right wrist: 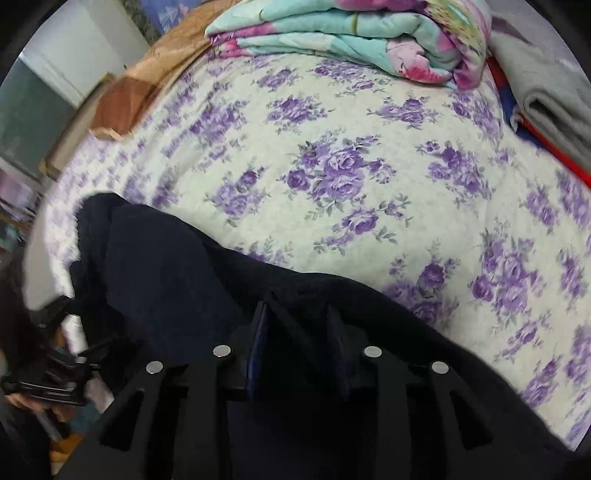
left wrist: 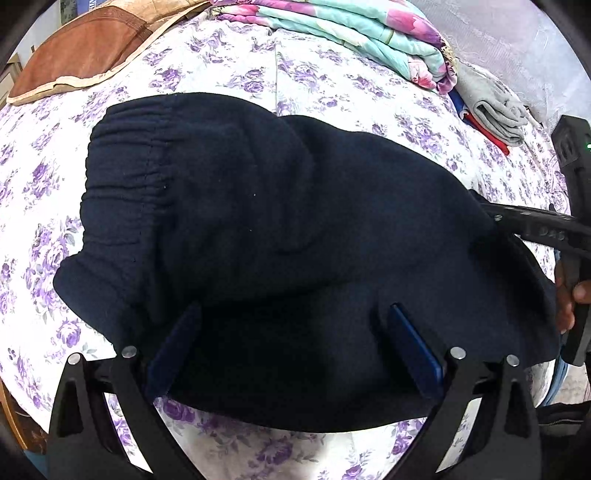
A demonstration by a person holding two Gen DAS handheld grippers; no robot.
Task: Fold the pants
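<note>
Right tongs [right wrist: 297, 325] tips buried in pants [right wrist: 177, 266]

Support: bed [left wrist: 303, 74], covered by white sheet with purple flowers.
Centre: dark navy pants [left wrist: 258, 221] lying bunched, elastic waistband toward left.
Far left corner: brown and tan pillow [left wrist: 85, 48].
Far edge: folded floral quilt [left wrist: 351, 33], teal and pink.
Far right: grey folded cloth [left wrist: 495, 107] over something red and blue.

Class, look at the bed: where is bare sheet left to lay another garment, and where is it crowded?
Bare floral sheet lies between the dark pants and the folded floral quilt. Crowded: the far right edge, with folded grey cloth over red fabric, and the far left corner under the brown pillow.
</note>
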